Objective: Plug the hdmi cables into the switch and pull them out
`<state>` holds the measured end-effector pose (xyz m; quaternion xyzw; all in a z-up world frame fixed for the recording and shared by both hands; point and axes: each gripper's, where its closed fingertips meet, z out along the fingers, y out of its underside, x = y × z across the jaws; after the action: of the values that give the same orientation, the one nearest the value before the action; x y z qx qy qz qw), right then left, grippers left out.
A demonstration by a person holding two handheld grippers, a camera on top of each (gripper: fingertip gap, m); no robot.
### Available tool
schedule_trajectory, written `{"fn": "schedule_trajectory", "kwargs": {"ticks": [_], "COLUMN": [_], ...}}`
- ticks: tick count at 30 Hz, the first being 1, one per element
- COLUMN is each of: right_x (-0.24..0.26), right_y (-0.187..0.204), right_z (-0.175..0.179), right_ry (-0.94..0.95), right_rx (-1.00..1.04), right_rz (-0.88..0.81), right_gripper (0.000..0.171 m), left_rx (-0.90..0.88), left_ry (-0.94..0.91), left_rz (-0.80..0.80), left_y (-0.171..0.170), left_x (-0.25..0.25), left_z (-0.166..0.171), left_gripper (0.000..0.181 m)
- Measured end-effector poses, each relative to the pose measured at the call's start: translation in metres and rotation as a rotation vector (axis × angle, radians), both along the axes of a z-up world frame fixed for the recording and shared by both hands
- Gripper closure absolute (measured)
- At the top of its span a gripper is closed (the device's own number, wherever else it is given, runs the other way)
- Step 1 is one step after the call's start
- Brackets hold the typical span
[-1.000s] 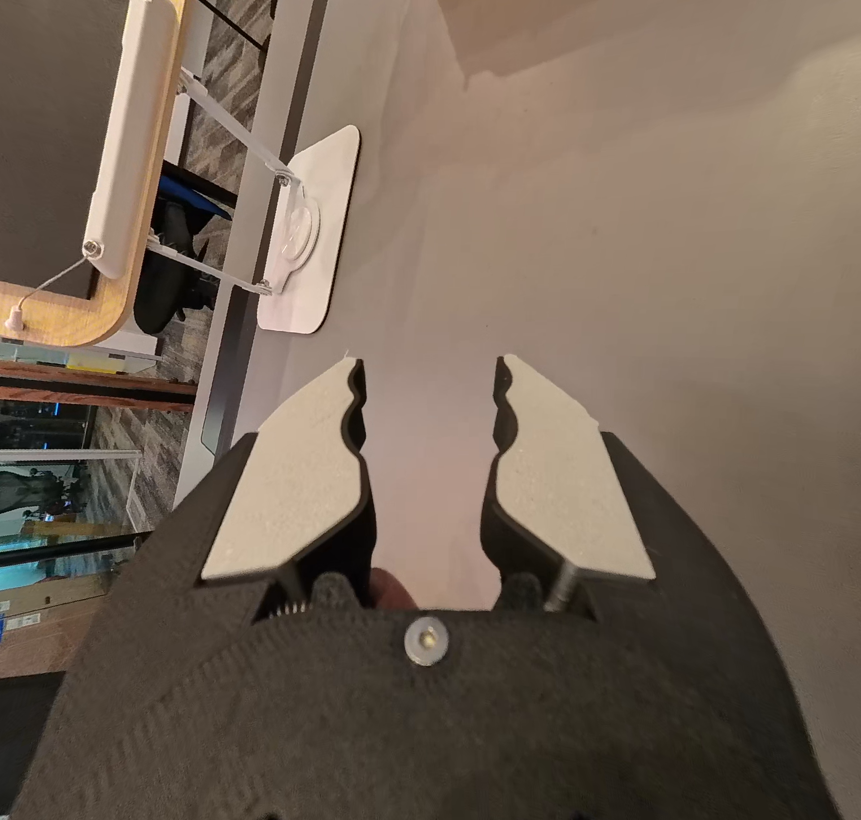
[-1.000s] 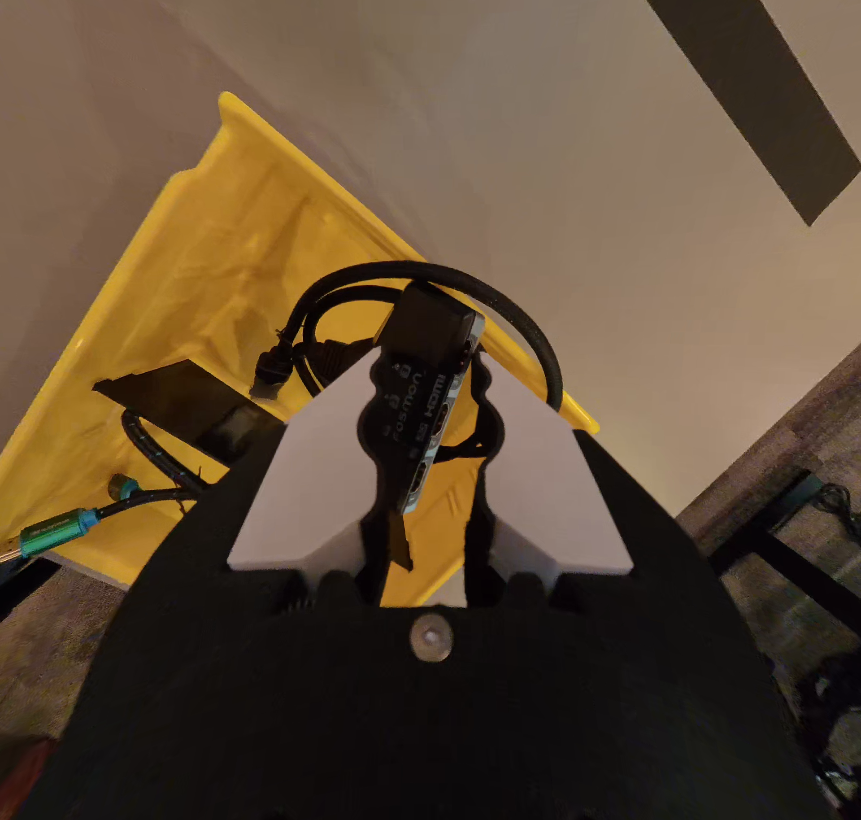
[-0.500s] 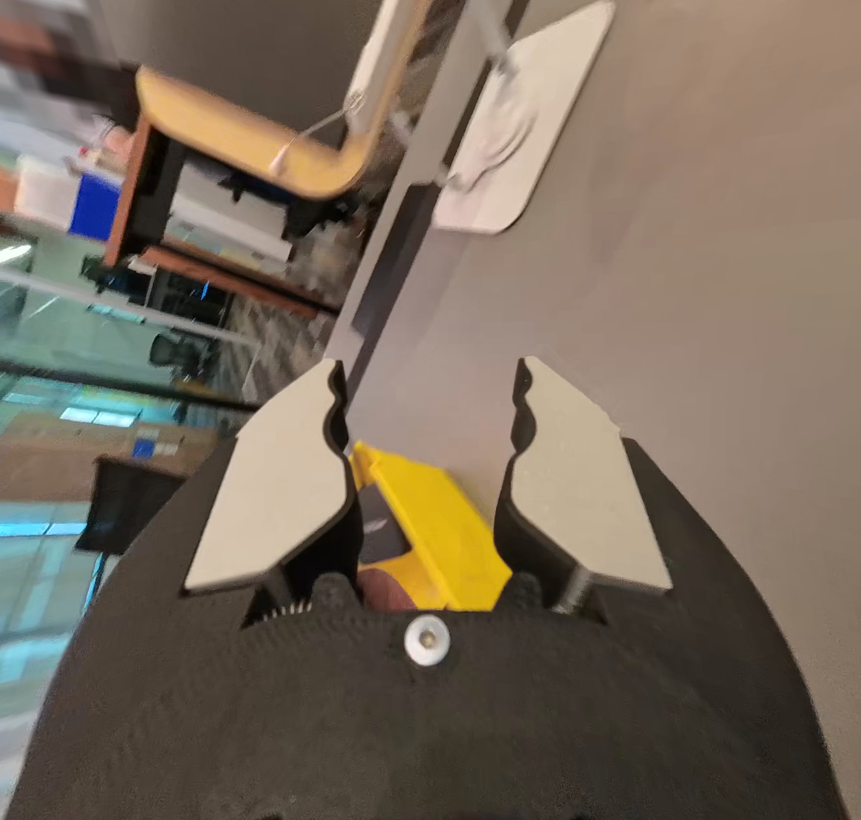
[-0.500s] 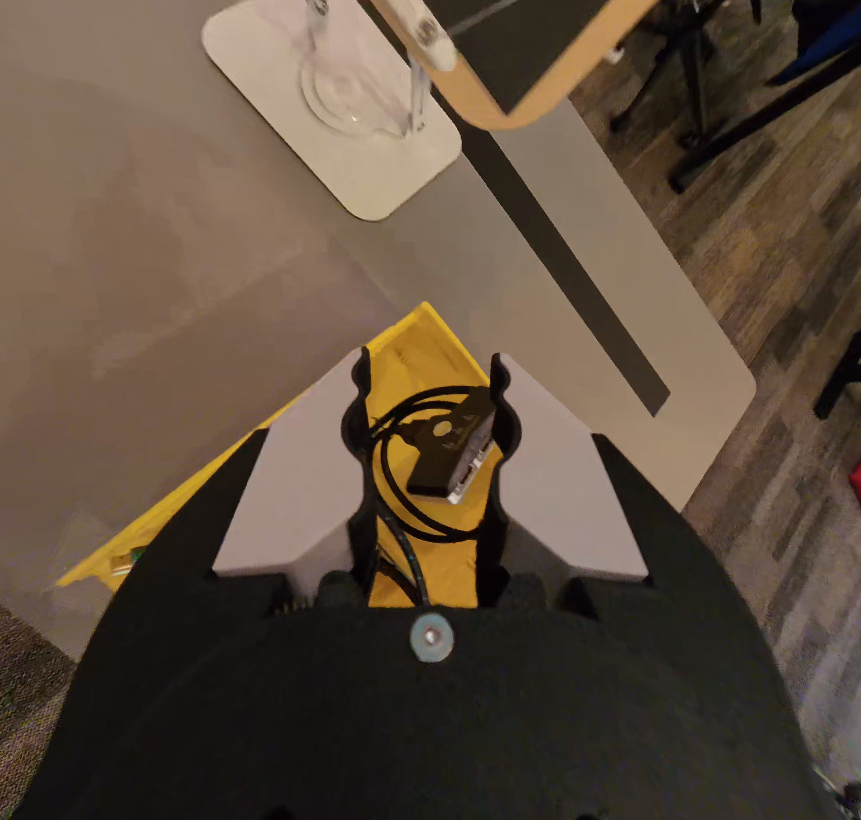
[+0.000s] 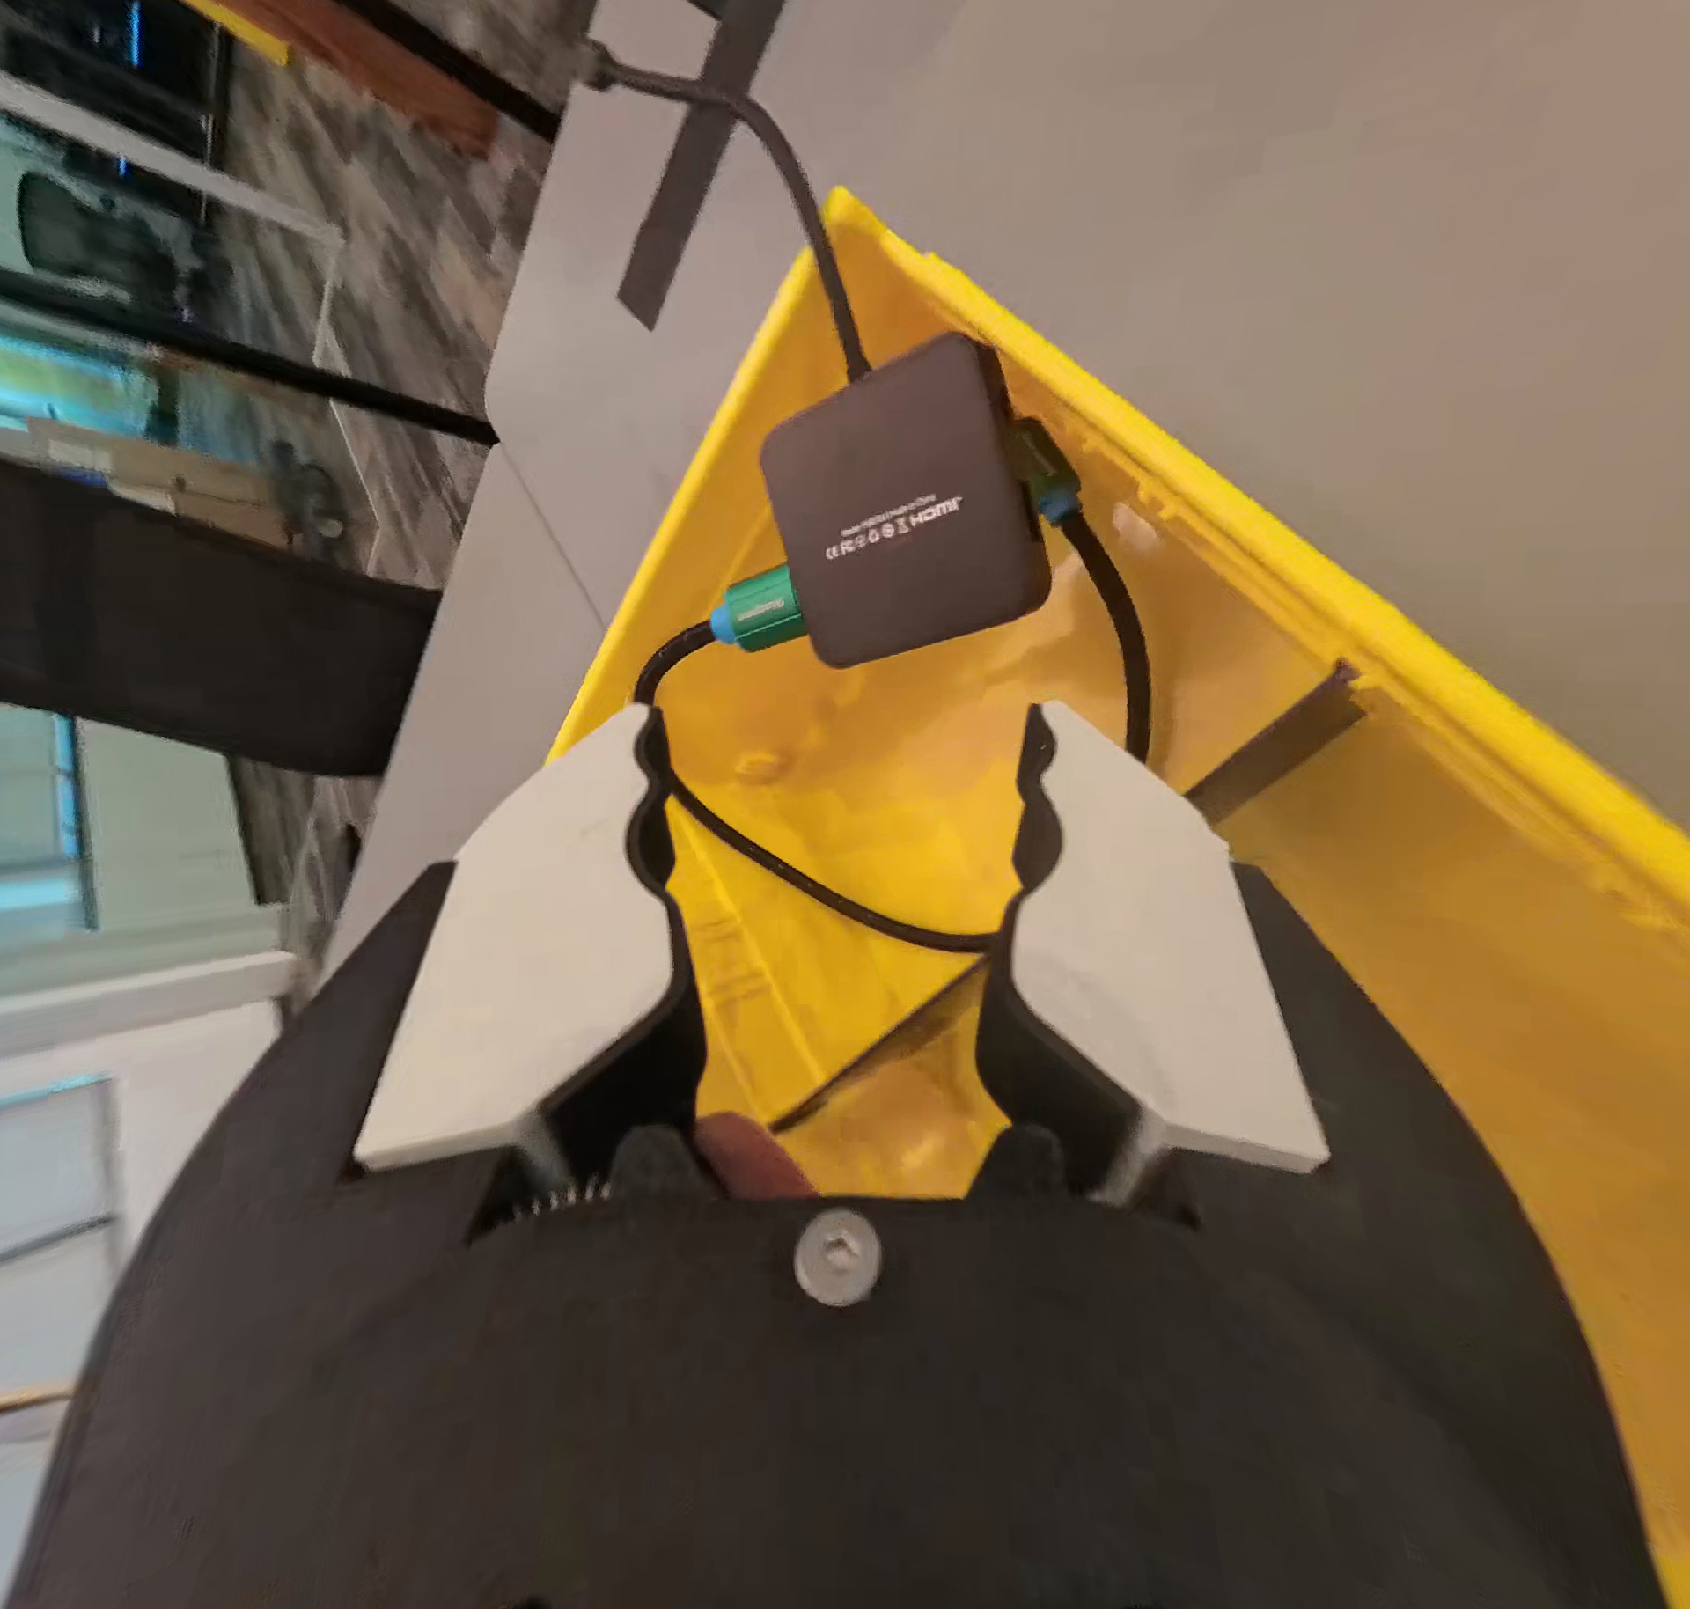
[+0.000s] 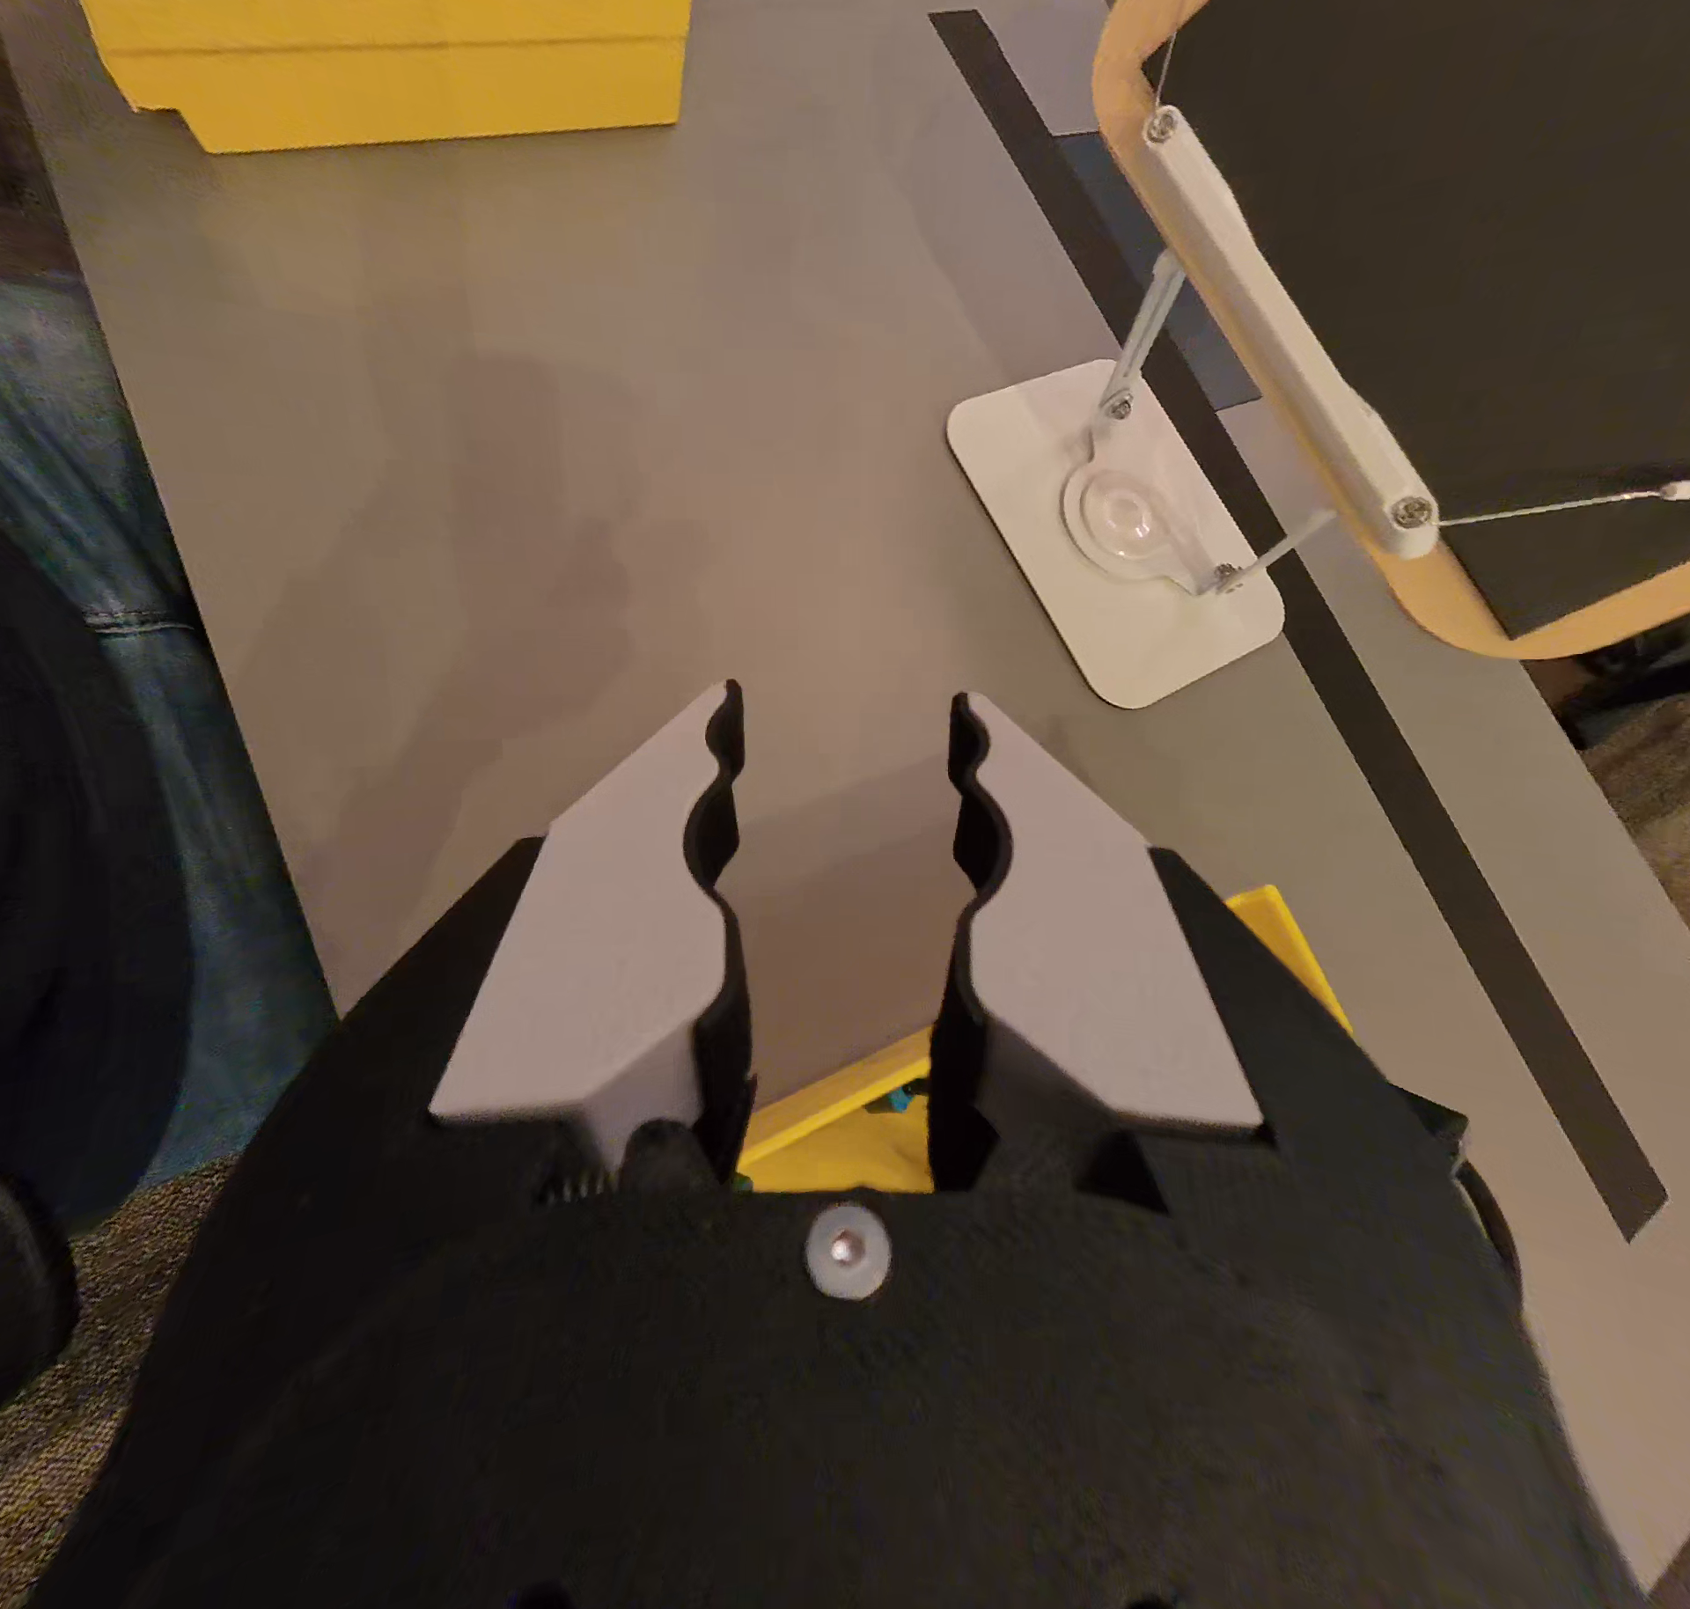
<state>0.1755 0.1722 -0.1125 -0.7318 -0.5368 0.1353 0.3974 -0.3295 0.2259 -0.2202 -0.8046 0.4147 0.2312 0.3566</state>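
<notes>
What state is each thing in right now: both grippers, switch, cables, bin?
left gripper: open, empty, over the bin
right gripper: open, empty, over bare table
switch: lying in the bin, ungripped
green-ended cable: plugged into the switch
second cable: at the switch's opposite side, seemingly plugged
yellow bin: open-topped, holding switch and cables

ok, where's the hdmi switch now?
Left wrist view, centre: the flat black square switch lies in the yellow plastic bin, ahead of the open left tongs.

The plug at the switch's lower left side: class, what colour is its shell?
Green, with a blue collar where the cable leaves the plug. The left wrist view shows it best.
</notes>
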Motion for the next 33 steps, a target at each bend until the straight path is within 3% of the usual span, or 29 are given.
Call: {"fn": "schedule_trajectory", "kwargs": {"ticks": [6,8,9,10,12,23,26,29,31,33], "right_x": [-0.01,-0.012,-0.013,-0.013,-0.014,-0.022,-0.022,-0.022,-0.022,-0.023], "right_y": [-0.012,-0.014,-0.015,-0.016,-0.017,-0.021,-0.021,-0.021,-0.021,-0.02], "right_z": [-0.005,-0.006,-0.006,-0.006,-0.007,-0.006,-0.007,-0.007,-0.008,-0.008], "right_ry": [0.007,0.018,0.025,0.028,0.029,0.05,0.055,0.059,0.06,0.061], "right_rx": [0.0,-0.001,-0.003,-0.003,0.0,-0.001,-0.005,-0.008,-0.01,-0.009], "right_rz": [0.036,0.042,0.045,0.047,0.05,0.069,0.069,0.069,0.071,0.071], "right_gripper": [0.128,0.128,0.128,0.129,0.129,0.131,0.131,0.131,0.131,0.132], "left_rx": [0.024,0.158,0.229,0.222,0.232,0.119,0.087,0.086,0.131,0.172], "left_ry": [0.42,0.493,0.553,0.565,0.537,0.602,0.615,0.661,0.701,0.701], "left_rz": [-0.165,-0.233,-0.262,-0.306,-0.318,-0.415,-0.426,-0.446,-0.473,-0.471], "left_y": [0.034,0.045,0.049,0.048,0.049,0.067,0.073,0.079,0.083,0.085], "left_x": [-0.016,-0.008,-0.005,0.0,0.005,0.008,0.002,-0.005,-0.003,-0.002], "left_z": [-0.025,-0.013,-0.006,-0.011,-0.016,-0.023,-0.024,-0.029,-0.03,-0.027], "left_gripper": [0.101,0.106,0.121,0.137,0.141,0.12,0.105,0.117,0.14,0.146]}}
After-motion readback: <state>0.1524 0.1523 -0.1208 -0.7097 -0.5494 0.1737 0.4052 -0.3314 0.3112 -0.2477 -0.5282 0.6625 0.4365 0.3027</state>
